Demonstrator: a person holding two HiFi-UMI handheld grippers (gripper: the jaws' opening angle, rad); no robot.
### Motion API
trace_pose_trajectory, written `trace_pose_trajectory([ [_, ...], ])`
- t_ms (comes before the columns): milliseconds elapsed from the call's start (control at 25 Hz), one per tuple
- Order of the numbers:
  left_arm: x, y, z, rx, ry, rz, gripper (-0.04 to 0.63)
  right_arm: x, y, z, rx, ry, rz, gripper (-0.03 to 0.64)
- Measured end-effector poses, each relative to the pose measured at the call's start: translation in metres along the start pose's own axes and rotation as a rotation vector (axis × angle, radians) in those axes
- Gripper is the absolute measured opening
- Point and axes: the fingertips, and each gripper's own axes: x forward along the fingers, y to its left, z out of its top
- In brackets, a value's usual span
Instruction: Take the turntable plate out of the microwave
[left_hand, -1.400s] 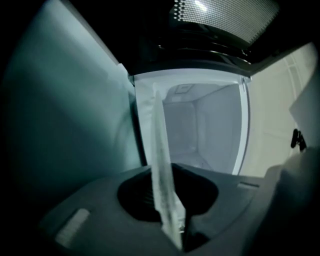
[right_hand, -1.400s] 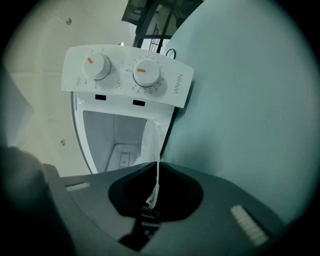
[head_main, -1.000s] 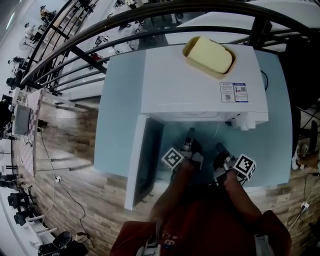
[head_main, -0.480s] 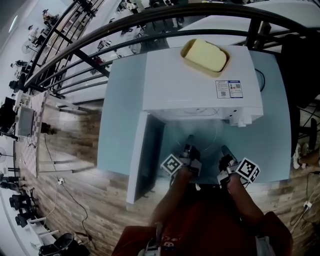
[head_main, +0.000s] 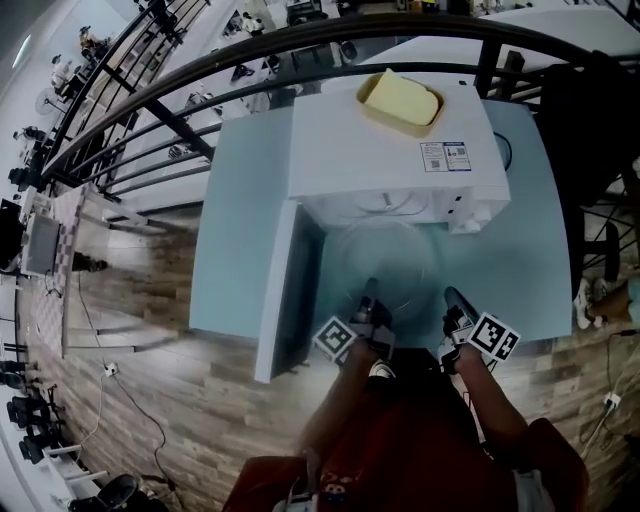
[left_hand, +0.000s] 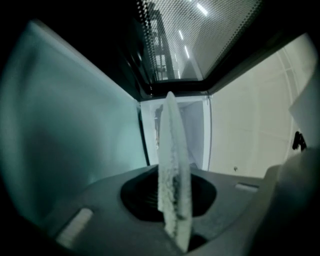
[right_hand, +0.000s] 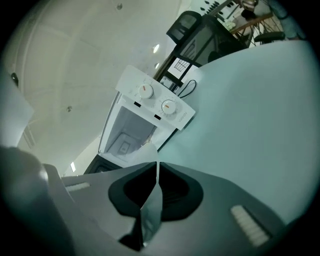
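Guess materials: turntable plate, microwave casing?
Turntable plate: likely clear glass, glossy; the blue table shows through it, rim looks frosted edge-on. Microwave casing: smooth white, probably painted sheet metal; look alone can't settle it.

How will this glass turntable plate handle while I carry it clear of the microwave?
The turntable plate looks like clear rigid glass, so it should stay stiff but would probably break if dropped. The left gripper and right gripper pinch only its near rim, so the smooth glass may slip or tip forward.

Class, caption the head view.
Left hand-held gripper and right hand-held gripper hold the turntable plate mostly outside the open microwave.
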Motion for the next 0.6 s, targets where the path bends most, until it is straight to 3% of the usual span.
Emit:
trace_pose_trajectory([
  [160,-0.033,-0.022,-0.023,-0.023,-0.008,-0.048,0.023,-0.039,0.001,-0.008,-0.047,-0.01,-0.001,0.014],
  [400,-0.093,-0.03,-0.018,0.008,-0.009,-0.038,0.022,-0.07,0.025,-0.037,-0.121,-0.043,0.012,0.011],
  [600,-0.123,-0.052,-0.031,-0.028,-0.015,-0.084,0.023,-0.103,0.041,-0.046,-0.226,-0.078,0.02,0.0],
])
